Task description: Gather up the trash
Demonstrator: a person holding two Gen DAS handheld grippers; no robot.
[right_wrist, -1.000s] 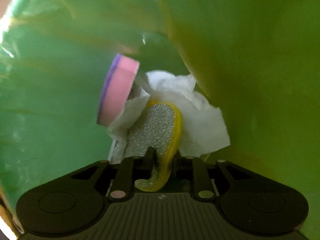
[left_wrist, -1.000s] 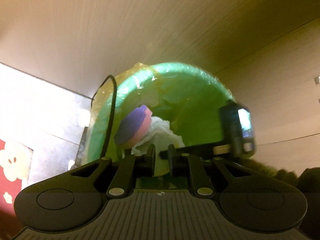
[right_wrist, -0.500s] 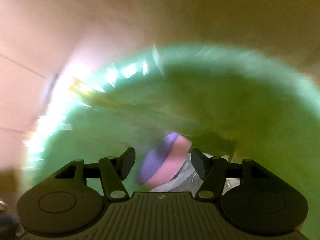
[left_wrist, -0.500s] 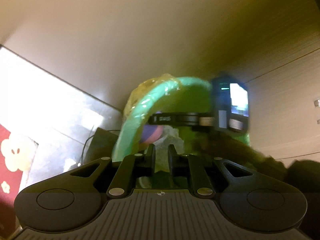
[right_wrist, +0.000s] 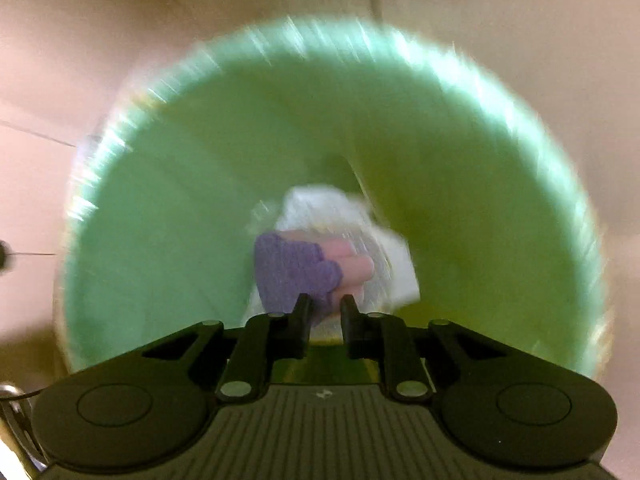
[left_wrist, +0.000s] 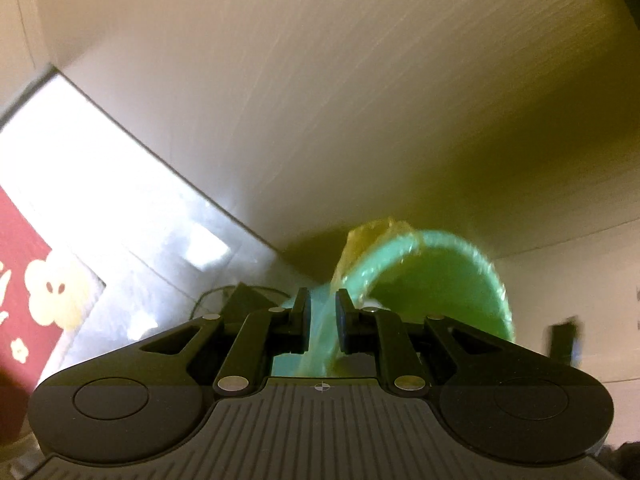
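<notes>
Green trash bag (right_wrist: 168,240) already loaded: purple-pink sponge (right_wrist: 296,270), white tissue (right_wrist: 320,208). Left hand-held gripper (left_wrist: 322,322) clamped on bag rim; right hand-held gripper (right_wrist: 324,322) closed, empty.

Pale wood-grain floor (left_wrist: 320,100), grey tiled section (left_wrist: 132,216) adjoining at left, red rug with cream flowers (left_wrist: 24,280) on the tiles, green lined bin (left_wrist: 452,280) near the boundary.

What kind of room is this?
Probably a room in a home. There's a red rug with cream flowers on pale glossy floor tiles, and a green bin with a plastic liner holding tissue and sponges.
</notes>
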